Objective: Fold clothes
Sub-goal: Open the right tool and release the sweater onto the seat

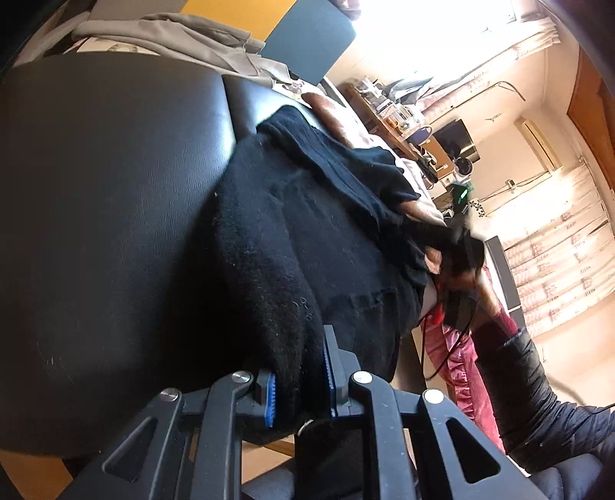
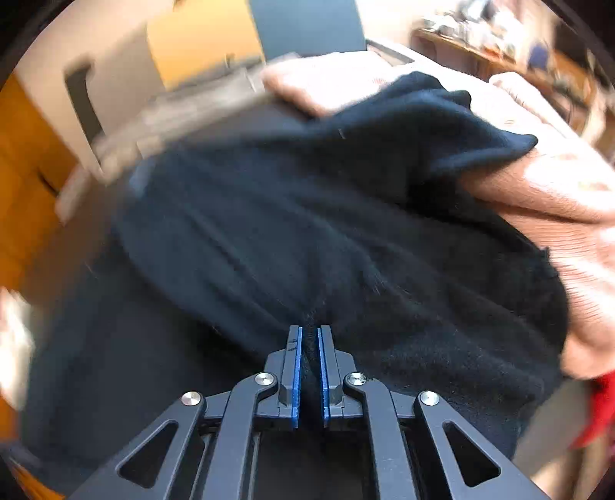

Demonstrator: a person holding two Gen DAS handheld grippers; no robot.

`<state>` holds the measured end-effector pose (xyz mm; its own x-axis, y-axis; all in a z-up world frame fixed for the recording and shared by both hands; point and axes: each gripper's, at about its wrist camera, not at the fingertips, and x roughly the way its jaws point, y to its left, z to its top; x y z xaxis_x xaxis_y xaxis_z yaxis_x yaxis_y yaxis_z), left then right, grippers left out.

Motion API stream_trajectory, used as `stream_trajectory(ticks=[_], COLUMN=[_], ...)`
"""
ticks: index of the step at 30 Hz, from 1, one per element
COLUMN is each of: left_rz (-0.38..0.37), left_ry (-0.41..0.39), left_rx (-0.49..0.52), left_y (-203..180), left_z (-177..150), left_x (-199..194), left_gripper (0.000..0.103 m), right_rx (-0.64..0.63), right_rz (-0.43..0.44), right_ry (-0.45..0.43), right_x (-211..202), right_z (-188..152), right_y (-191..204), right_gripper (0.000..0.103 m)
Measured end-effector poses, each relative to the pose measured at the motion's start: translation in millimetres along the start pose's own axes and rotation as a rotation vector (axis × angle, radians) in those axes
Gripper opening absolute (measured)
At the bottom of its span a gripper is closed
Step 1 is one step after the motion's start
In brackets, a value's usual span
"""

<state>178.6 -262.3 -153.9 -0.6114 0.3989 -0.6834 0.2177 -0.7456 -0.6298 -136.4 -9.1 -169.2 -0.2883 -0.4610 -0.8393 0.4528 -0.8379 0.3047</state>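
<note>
- Left wrist view: the left gripper (image 1: 298, 388) pinches a thick fold of a black fuzzy garment (image 1: 307, 230) between its blue pads. From this grip the garment stretches forward and to the right across a black padded surface (image 1: 107, 215), and its far part drapes over a brownish-pink blanket (image 1: 338, 119). The long axis runs from the left gripper towards the right gripper (image 1: 461, 284), which shows blurred at the far right, in a person's hand, seemingly at the garment's other end. A grey garment (image 1: 173, 30) lies well apart at the top left.
- Right wrist view: the right gripper (image 2: 309, 338) is pressed nearly together on a bunched ridge of the same black garment (image 2: 326, 215). The cloth spreads ahead and to both sides, and creases fan out from the pinch. Its far corner (image 2: 499, 146) points up and right, resting on the blanket (image 2: 557, 200). The picture is motion-blurred.
- Judgement: both grippers hold opposite ends, so the coming fold probably depends on bringing the two ends together along that axis.
</note>
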Motion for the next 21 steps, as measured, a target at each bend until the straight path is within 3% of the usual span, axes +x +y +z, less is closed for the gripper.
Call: stream_trajectory(ticks=[4, 7, 8, 10, 13, 16, 21], left_rz=[-0.019, -0.022, -0.024, -0.027, -0.016, 0.000, 0.081], left_ry=[-0.004, -0.014, -0.023, -0.040, -0.090, -0.140, -0.232], left_rx=[-0.013, -0.015, -0.011, -0.002, -0.031, -0.061, -0.062], left_y=[-1, -1, -1, -1, 11, 24, 37], left_z=[-12, -17, -19, -22, -24, -25, -8], left_x=[-4, -9, -13, -22, -41, -60, -87], left_gripper=[0.016, 0.016, 0.016, 0.016, 0.016, 0.016, 0.017], right_rx=[0.130, 0.038, -0.010, -0.108, -0.254, -0.261, -0.185], right_rz=[0.381, 0.757, 0.845, 0.923, 0.885, 0.768, 0.328], right_ry=[-0.065, -0.028, 0.007, 0.085, 0.141, 0.163, 0.070], right_x=[-10, -11, -11, -10, -9, -1, 3], right_z=[19, 19, 15, 1, -35, -55, -67], right_y=[55, 146, 177, 230, 278, 256, 155], right_gripper=[0.008, 0.012, 0.017, 0.068, 0.072, 0.072, 0.072])
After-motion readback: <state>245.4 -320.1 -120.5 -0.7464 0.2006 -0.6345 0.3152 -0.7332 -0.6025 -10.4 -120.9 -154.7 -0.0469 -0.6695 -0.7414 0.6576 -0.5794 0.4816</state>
